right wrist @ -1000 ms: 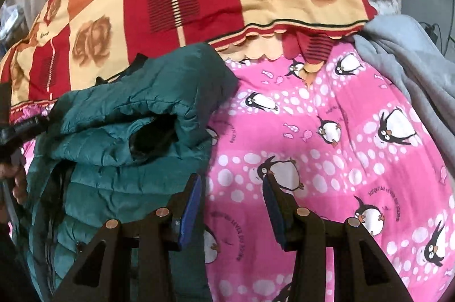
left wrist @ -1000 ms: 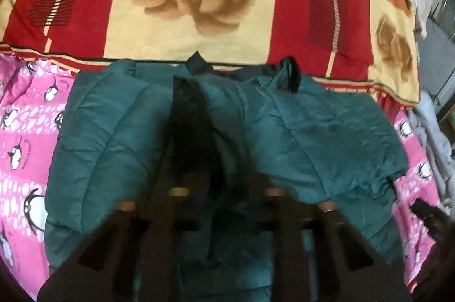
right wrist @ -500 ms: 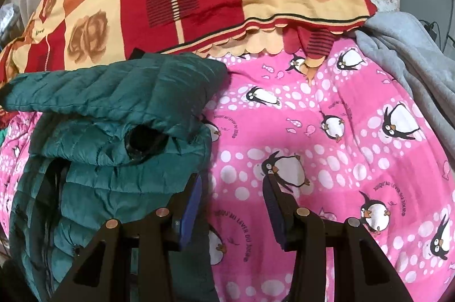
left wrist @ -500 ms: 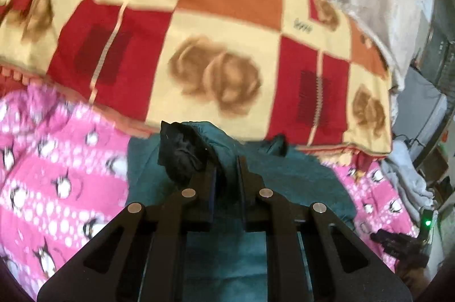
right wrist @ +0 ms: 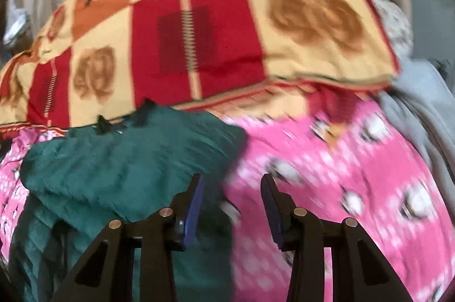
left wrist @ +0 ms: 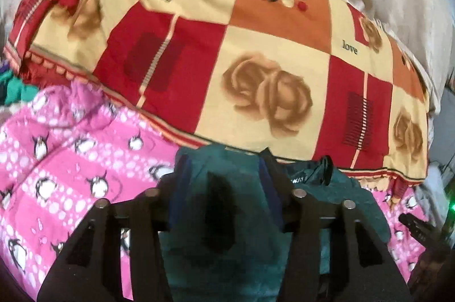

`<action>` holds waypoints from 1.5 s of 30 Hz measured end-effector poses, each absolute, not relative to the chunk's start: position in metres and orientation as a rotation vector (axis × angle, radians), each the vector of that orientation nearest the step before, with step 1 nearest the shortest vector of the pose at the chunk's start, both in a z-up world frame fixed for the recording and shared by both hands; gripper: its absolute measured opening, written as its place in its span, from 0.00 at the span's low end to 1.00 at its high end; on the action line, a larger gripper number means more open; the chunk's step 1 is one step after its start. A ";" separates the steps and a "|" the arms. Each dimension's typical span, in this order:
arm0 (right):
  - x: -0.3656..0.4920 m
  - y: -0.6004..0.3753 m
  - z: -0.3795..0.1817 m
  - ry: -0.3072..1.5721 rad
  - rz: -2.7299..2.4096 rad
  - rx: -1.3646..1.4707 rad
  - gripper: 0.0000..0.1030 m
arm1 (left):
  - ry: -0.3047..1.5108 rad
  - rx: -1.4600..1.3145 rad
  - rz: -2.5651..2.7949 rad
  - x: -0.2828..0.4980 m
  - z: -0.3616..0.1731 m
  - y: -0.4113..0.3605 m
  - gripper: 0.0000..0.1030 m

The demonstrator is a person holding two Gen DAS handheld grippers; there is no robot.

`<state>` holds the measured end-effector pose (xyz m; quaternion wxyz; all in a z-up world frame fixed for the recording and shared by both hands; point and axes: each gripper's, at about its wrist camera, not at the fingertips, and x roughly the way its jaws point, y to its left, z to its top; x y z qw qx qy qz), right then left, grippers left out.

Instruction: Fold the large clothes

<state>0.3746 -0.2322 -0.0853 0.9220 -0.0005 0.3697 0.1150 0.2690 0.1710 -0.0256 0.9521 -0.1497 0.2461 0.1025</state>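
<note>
Left wrist view: left gripper [left wrist: 223,205] jaws, just opening, are spread around the teal quilted puffer jacket [left wrist: 227,216]; right gripper [right wrist: 231,205] jaws are parted, nothing pinched.

We see the left gripper [left wrist: 224,188] over a teal puffer jacket [left wrist: 335,188] lying on a pink penguin-print bedsheet [left wrist: 71,174]. Its jaws have just been opening, and a fold of the jacket with a dark lining patch sits between them; whether the pads press on it we cannot tell. Beyond the jacket's collar lies a red, cream and orange quilt [left wrist: 227,51] with rose prints and the word "love". At the sheet's right edge the other gripper's dark tip [left wrist: 415,225] shows.
</note>
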 end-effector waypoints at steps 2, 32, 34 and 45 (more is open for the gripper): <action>0.387 -0.220 -0.093 0.779 0.268 0.005 0.37 | 0.568 -0.208 0.156 0.290 -0.036 0.147 0.47; 0.478 -0.197 -0.179 0.999 0.266 0.064 0.42 | 0.828 -0.171 0.195 0.354 -0.136 0.140 0.63; 0.476 -0.196 -0.177 0.995 0.259 0.057 0.42 | 0.828 -0.163 0.197 0.353 -0.137 0.139 0.66; 0.408 -0.152 -0.108 0.874 0.337 0.000 0.42 | 0.838 -0.177 0.200 0.351 -0.139 0.139 0.78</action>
